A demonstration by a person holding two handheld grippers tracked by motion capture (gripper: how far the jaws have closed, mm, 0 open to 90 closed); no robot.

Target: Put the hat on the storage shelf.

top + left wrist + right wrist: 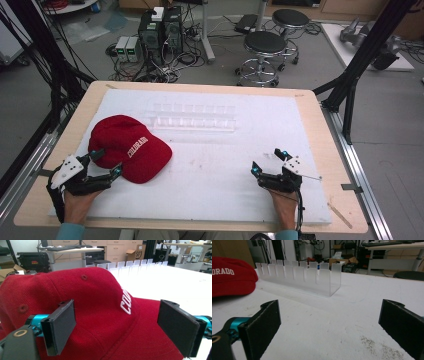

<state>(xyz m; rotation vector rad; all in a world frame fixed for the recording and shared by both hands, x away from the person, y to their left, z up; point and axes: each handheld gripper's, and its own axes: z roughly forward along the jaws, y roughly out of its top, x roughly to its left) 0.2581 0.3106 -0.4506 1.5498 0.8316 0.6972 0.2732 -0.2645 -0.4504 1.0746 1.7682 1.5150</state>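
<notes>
A red baseball cap (127, 146) with white lettering lies on the white board at the left; it also shows in the left gripper view (100, 315) and at the left edge of the right gripper view (232, 277). My left gripper (106, 161) is open at the cap's near left side, its jaws spread on either side of the crown (116, 326) with nothing clamped. My right gripper (267, 161) is open over bare board at the right (329, 332), well apart from the cap.
A clear slotted plastic rack (192, 116) stands at the back middle of the white board (210, 170); the right gripper view has it ahead (304, 277). The wooden table edge (330, 150) frames the board. Stools (264, 47), computers and cables stand on the floor beyond.
</notes>
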